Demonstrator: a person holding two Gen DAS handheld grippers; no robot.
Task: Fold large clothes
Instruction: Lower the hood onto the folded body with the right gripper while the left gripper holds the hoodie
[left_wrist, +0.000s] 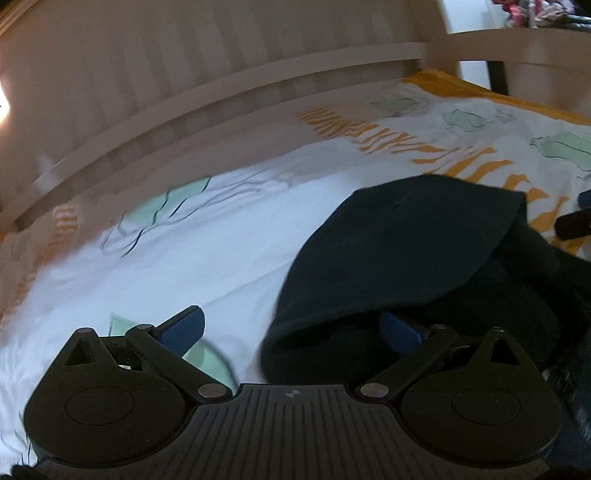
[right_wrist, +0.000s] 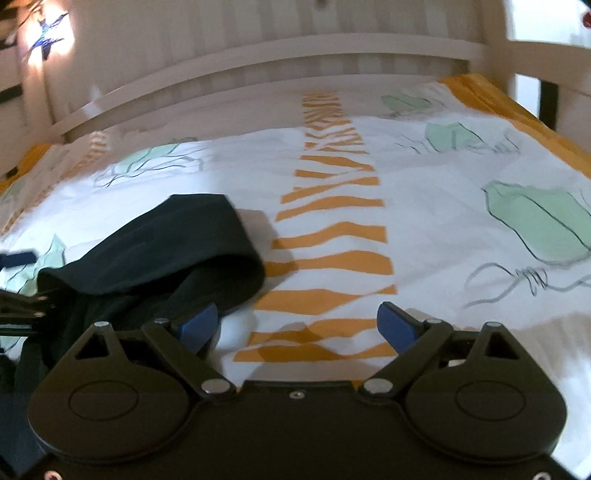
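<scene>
So, w/ the left wrist view first: far left is the white slatted bed frame (left_wrist: 155, 122), its rail curving along the edge of the bedsheet (left_wrist: 177, 258), which is white w/ pale green shapes and an orange striped band. Left gripper (left_wrist: 291, 328) sits low centre, jaws spread wide and released; its left blue pad (left_wrist: 184, 328) hangs over bare sheet, while the right blue pad (left_wrist: 400, 332) pokes just under the lifted lip of the dark navy garment (left_wrist: 406, 254), not pinching it. Garment lies bunched on the sheet in the centre-right of that view, one flap folded over the rest. At the far right edge a bit of the right gripper (left_wrist: 574, 221) shows, blurred. Right wrist view: at the left edge, part of the left gripper (right_wrist: 22, 288) is beside the garment (right_wrist: 155, 251), which lies heaped on the left part of the bed, the flap doubled over on top. Right gripper (right_wrist: 297, 326) is also released, jaws wide apart; left pad (right_wrist: 197, 326) is right at the garment's edge, contact unclear, and right pad (right_wrist: 397, 326) is over the orange stripes, w/ only sheet (right_wrist: 443, 206) between the pads. Bed frame (right_wrist: 258, 62) runs across the back.
</scene>
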